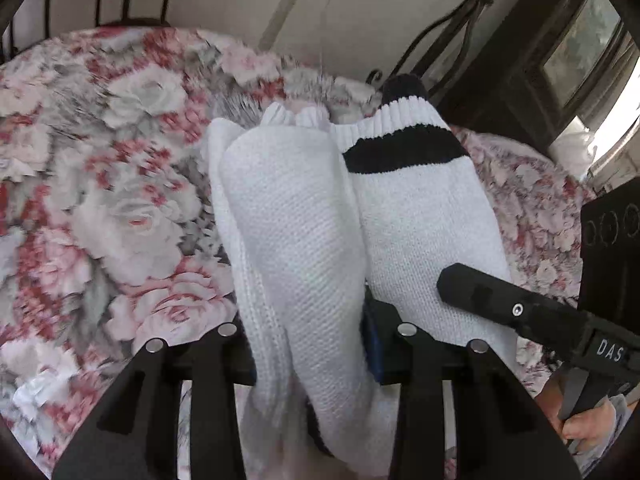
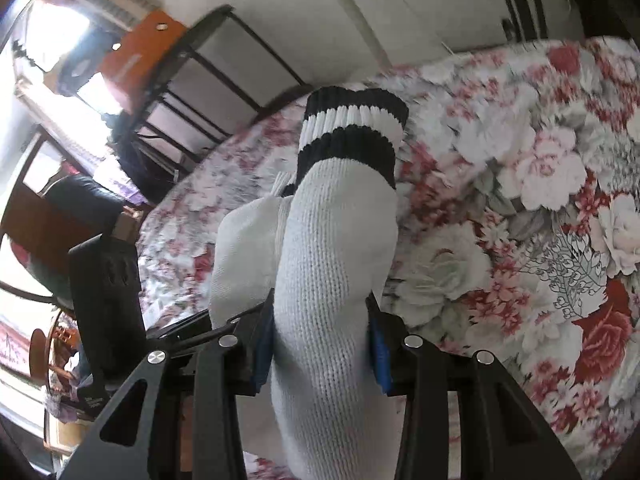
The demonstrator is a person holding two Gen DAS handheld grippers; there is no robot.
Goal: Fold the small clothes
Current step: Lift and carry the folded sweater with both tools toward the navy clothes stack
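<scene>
Two white socks [image 1: 304, 216], two tongs [image 1: 308, 344] clamping them, floral bedspread [image 1: 100, 160]

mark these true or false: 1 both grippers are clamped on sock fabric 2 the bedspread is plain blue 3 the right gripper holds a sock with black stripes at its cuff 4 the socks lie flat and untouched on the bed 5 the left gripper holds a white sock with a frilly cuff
1. True: the left gripper and the right gripper each pinch knit fabric.
2. False: the bedspread is floral, pink, red and grey.
3. True: it holds the white knit sock with black cuff stripes.
4. False: both are gripped and lifted.
5. True: it holds the white frilly-cuffed sock.
</scene>
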